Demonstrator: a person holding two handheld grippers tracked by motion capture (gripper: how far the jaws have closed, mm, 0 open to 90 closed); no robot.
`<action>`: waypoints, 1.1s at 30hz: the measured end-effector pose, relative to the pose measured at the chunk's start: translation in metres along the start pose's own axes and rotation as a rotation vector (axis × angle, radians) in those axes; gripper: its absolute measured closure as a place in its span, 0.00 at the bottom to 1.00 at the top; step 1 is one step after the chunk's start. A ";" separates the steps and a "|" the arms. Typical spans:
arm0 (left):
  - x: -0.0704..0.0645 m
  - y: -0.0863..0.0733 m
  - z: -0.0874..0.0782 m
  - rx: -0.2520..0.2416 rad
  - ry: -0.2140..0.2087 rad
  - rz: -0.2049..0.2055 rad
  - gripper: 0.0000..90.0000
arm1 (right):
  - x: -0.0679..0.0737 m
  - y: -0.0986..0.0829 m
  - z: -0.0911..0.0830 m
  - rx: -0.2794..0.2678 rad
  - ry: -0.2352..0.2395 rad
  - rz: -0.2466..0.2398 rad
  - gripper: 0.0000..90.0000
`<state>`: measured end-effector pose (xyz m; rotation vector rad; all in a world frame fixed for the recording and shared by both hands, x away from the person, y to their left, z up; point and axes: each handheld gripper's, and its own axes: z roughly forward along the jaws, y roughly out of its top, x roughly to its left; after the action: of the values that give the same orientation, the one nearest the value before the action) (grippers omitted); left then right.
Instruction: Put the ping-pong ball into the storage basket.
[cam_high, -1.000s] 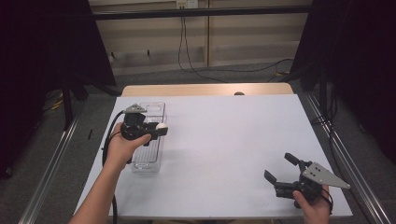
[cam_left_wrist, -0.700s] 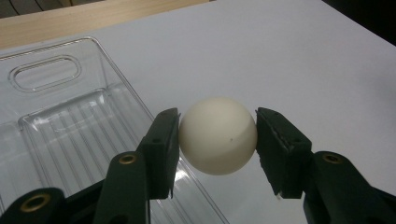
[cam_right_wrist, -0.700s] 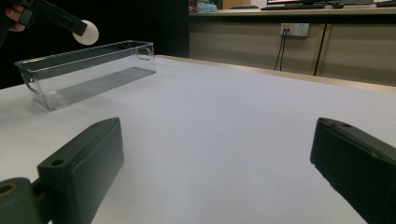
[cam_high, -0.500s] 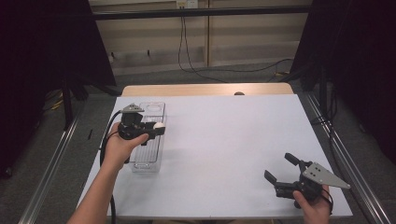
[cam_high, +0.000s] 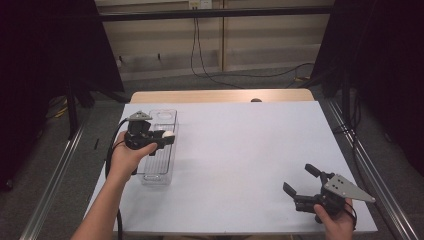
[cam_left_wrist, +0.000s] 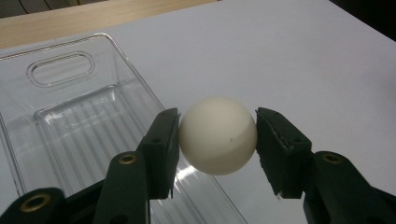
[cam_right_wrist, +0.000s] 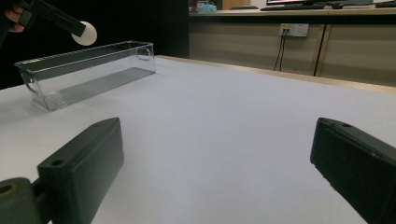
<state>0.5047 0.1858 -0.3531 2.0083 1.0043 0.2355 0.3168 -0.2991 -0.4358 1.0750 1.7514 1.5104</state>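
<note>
My left gripper (cam_left_wrist: 217, 142) is shut on a white ball (cam_left_wrist: 217, 135), one jaw on each side of it. It holds the ball (cam_high: 167, 134) in the air above the right rim of a clear plastic tray (cam_high: 156, 179) at the table's left side. The tray (cam_left_wrist: 70, 121) has a ribbed floor, a handle slot at its far end, and nothing lying in it. In the right gripper view the ball (cam_right_wrist: 84, 32) hangs over the tray (cam_right_wrist: 88, 70) at the far left. My right gripper (cam_high: 300, 179) is open near the front right corner, low over the bare table, with nothing between its jaws.
The white tabletop (cam_high: 240, 150) stretches between the two grippers. A wooden strip (cam_high: 220, 96) runs along its far edge. Metal rails (cam_high: 55, 170) flank the table on both sides, and cables (cam_high: 210, 70) lie on the floor behind.
The left gripper has drifted slightly to the left with the ball, farther over the tray. The right gripper has not moved.
</note>
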 end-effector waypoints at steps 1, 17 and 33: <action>0.001 0.000 0.000 0.002 0.002 0.002 0.56 | 0.000 0.000 0.000 -0.002 -0.002 0.002 0.03; 0.006 -0.001 -0.003 -0.004 0.017 -0.009 0.56 | 0.000 0.000 0.000 0.000 0.000 -0.002 0.03; 0.013 -0.007 -0.004 0.001 0.034 -0.019 0.56 | 0.000 0.000 0.000 0.001 0.001 -0.001 0.03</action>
<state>0.5069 0.1998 -0.3582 2.0008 1.0452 0.2598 0.3168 -0.2993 -0.4358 1.0735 1.7534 1.5101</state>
